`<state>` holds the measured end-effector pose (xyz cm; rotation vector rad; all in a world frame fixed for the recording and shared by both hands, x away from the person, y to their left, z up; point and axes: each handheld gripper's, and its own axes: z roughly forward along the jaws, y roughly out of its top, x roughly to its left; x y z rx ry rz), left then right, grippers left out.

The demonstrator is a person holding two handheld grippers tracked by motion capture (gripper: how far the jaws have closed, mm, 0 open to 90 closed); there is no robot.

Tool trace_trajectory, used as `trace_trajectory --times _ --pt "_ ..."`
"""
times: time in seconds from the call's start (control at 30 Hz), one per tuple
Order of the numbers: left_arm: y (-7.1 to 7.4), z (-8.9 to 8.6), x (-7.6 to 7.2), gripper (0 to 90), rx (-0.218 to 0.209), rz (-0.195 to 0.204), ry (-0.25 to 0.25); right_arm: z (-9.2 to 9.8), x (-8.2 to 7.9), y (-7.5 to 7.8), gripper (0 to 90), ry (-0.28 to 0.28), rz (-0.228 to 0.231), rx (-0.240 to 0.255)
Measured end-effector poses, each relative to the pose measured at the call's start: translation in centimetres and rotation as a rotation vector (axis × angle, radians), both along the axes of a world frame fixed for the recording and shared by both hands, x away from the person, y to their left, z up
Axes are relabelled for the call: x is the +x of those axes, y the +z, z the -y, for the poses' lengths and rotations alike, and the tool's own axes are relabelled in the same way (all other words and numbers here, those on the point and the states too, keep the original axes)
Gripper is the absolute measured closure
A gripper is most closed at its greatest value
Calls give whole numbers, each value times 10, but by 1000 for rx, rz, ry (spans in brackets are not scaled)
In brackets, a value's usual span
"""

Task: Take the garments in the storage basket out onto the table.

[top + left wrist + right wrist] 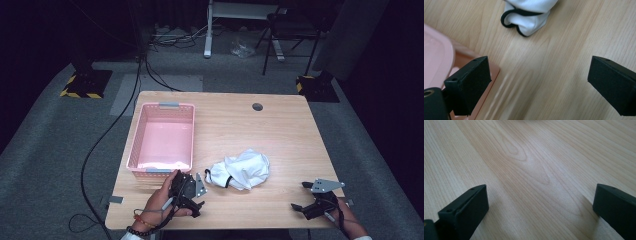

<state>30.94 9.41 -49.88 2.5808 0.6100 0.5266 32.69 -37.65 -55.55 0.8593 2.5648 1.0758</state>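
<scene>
- Two hand-held grippers were in play at the near edge of the pale wooden tabletop (pixel 280 125), and neither had anything between its jaws.
- The crumpled white cloth with black trim (pixel 241 169) lay loose on the tabletop, roughly at its centre and a little toward the person, untouched by either tool.
- The left gripper (pixel 192 192) sat just beside the cloth, at about eight o'clock from it, with its jaws spread wide; in the left gripper view the garment's black-edged fold (pixel 526 17) showed at twelve o'clock, ahead of the jaws and clear of them.
- The right gripper (pixel 307 197) hovered well apart from the cloth, at about four o'clock from it, with its jaws likewise released over bare wood (pixel 529 170).
- The pink plastic slatted basket (pixel 186 107) stood at about ten o'clock from the cloth, near it but not touching, and it looked empty inside.
- Judging by the layout, the work was probably to put the cloth into the basket, and it looked barely begun: nothing was gripped, lifted or placed.
- What remained, by that reading, was the whole sequence: closing on the cloth, carrying it toward ten o'clock and releasing it inside the basket.
</scene>
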Motion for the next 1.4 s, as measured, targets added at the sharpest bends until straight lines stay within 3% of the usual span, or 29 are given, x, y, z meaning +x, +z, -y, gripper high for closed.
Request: trace_trajectory --times 0.4,0.63,1.03,1.13,1.17,1.2,1.4 --pt "-11 -27 -4 40 -24 -33 69 0 0 0 2 0 0 0" --pt "-17 -38 -7 38 -41 -22 105 0 0 0 2 1 0 0" --pt "-27 -58 -9 38 -71 -43 171 0 1 0 2 4 -1 1" --pt "-30 -65 -10 36 -94 -53 192 1 1 0 2 5 -1 1" --pt "-31 -70 -11 35 -123 -63 208 1 1 0 2 5 -1 1" --pt "-31 -70 -11 34 -123 -63 208 1 1 0 2 5 -1 1" --pt "-38 -87 -12 23 -213 -99 256 1 1 0 2 6 -1 1"
